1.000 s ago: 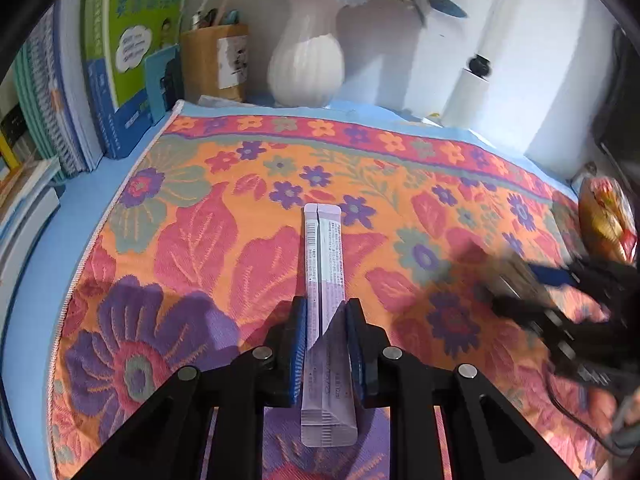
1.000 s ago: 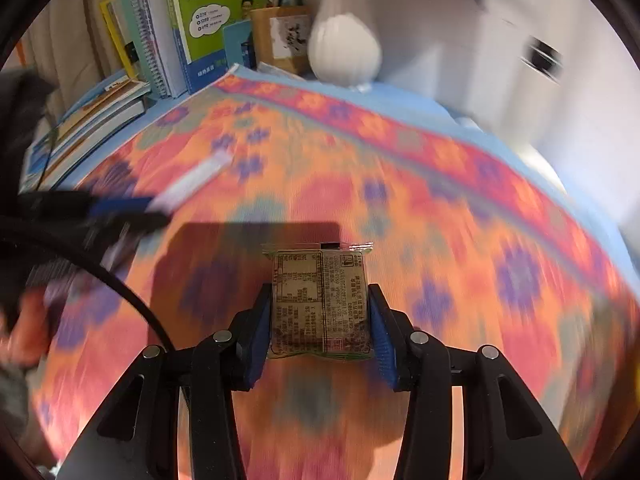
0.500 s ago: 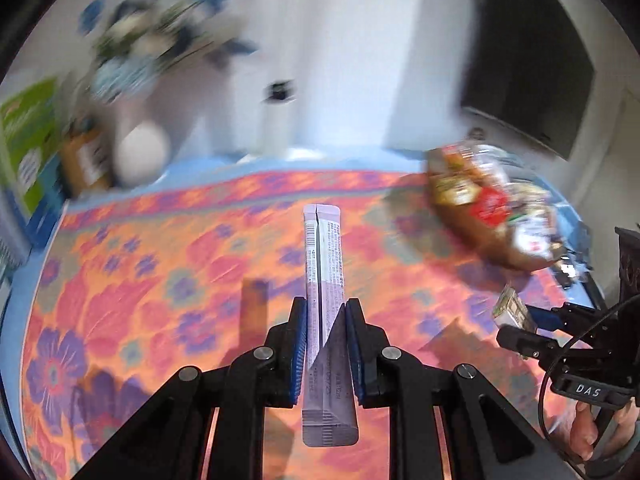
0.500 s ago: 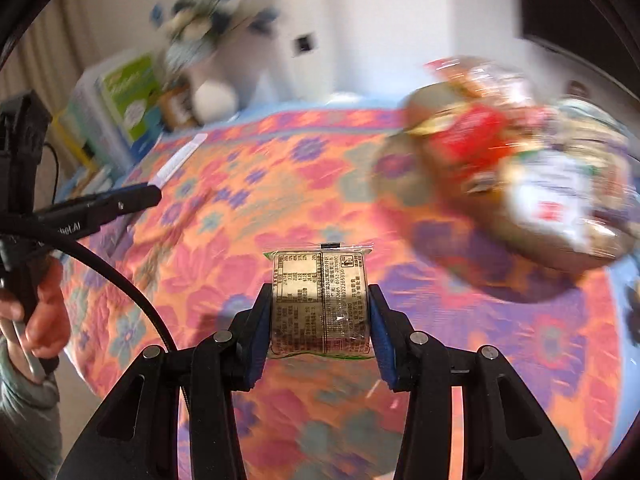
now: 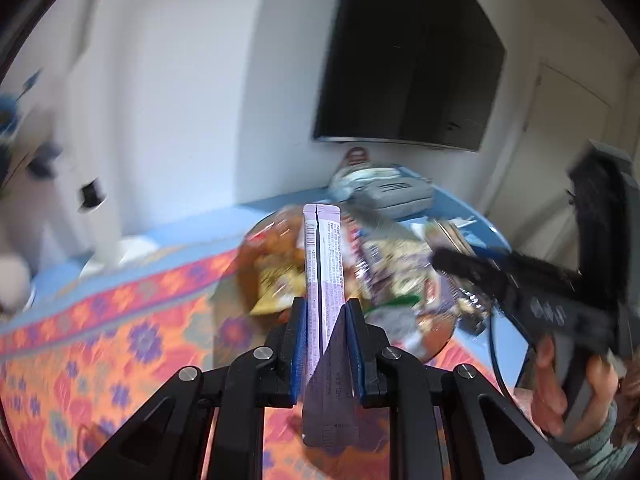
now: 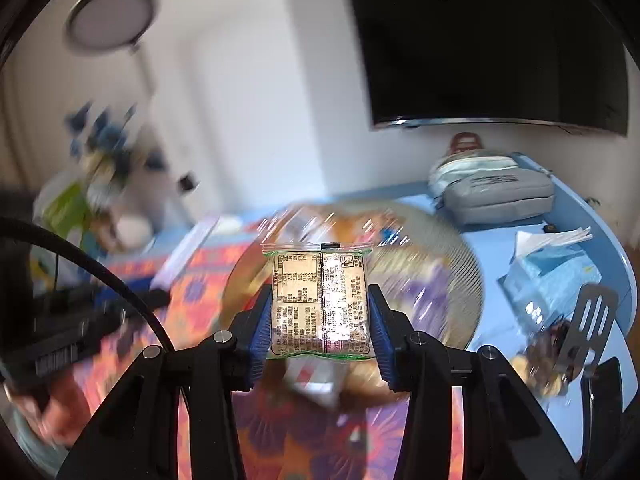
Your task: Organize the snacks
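Above the floral tablecloth (image 5: 132,320), toward the table's far right corner, both grippers carry a snack apiece; the left gripper (image 5: 326,312) has its jaws clamped on a long lilac stick sachet (image 5: 323,264), which stands lengthwise between the blue pads and pokes out ahead of them; the right gripper (image 6: 320,312) has its jaws pressed against the two sides of a small clear-wrapped biscuit packet (image 6: 319,304), printed back facing the camera. Both views are smeared with motion, so fine detail is doubtful.

Ahead of each gripper lies a clear ribbed bowl (image 6: 460,248) heaped with mixed snack packets (image 5: 400,264); it sits near the far right edge of the cloth, just short of the bare blue tabletop (image 6: 500,240) where a grey pouch (image 6: 496,196) rests against the wall under a dark screen (image 6: 480,40). In the left view the right gripper's black body and the hand (image 5: 560,384) holding it show at the right edge, close beside the bowl.

My reading is that the carrying step is in hand: two items taken up and headed for the bowl, neither yet released. The next move likely calls for bringing each snack over the bowl's rim, lowering it onto the heap, then parting the jaws; the two grippers are close, so one may need to go first; the long sachet may tip off the pile if dropped crosswise.
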Demonstrator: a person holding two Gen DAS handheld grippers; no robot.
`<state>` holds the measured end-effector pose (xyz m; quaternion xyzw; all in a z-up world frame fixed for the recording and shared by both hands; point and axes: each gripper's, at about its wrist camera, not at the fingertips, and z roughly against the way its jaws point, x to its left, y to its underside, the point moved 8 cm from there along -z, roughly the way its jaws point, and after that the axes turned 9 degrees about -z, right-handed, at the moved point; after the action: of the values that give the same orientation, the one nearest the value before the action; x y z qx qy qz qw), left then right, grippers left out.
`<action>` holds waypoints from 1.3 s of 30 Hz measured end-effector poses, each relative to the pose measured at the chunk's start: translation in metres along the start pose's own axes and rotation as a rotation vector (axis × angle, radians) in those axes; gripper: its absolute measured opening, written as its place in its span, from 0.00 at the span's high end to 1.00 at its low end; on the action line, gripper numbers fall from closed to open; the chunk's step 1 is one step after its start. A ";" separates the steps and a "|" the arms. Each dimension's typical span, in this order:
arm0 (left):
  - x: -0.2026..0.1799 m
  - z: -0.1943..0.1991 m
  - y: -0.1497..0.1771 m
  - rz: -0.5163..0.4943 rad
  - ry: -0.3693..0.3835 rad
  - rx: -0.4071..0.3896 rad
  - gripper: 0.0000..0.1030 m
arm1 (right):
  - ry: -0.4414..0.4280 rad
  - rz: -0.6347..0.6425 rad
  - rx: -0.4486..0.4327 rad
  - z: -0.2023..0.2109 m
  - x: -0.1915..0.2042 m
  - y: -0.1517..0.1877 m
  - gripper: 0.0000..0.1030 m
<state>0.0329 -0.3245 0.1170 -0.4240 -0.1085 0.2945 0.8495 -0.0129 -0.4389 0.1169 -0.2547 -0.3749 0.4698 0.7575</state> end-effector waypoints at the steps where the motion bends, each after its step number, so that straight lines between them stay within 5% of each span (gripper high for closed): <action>1: -0.005 -0.005 -0.007 -0.018 0.009 -0.006 0.83 | 0.018 -0.019 -0.012 -0.004 -0.007 -0.010 0.59; 11: -0.034 -0.062 -0.037 -0.094 0.104 -0.014 0.83 | 0.141 -0.100 -0.048 -0.041 -0.056 -0.071 0.55; 12: -0.034 -0.065 -0.040 -0.091 0.106 -0.024 0.80 | 0.151 -0.103 -0.049 -0.044 -0.058 -0.075 0.48; 14: -0.031 -0.070 -0.044 -0.082 0.108 -0.019 0.49 | 0.191 -0.103 -0.051 -0.049 -0.065 -0.080 0.41; 22: 0.008 -0.016 -0.035 -0.003 0.047 -0.092 0.46 | 0.173 -0.052 -0.058 -0.032 -0.041 -0.067 0.41; 29: 0.064 0.065 0.008 0.095 -0.103 -0.133 0.46 | 0.047 0.037 0.003 -0.018 0.028 -0.029 0.41; 36: 0.128 0.140 0.092 0.222 -0.378 -0.085 0.46 | -0.094 0.147 0.101 -0.029 0.119 0.057 0.39; 39: 0.141 0.143 0.133 0.263 -0.427 -0.046 0.46 | -0.101 0.177 0.149 -0.049 0.143 0.098 0.39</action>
<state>0.0303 -0.0850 0.0917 -0.3819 -0.2362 0.4831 0.7516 0.0151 -0.2694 0.0629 -0.2058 -0.3528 0.5736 0.7100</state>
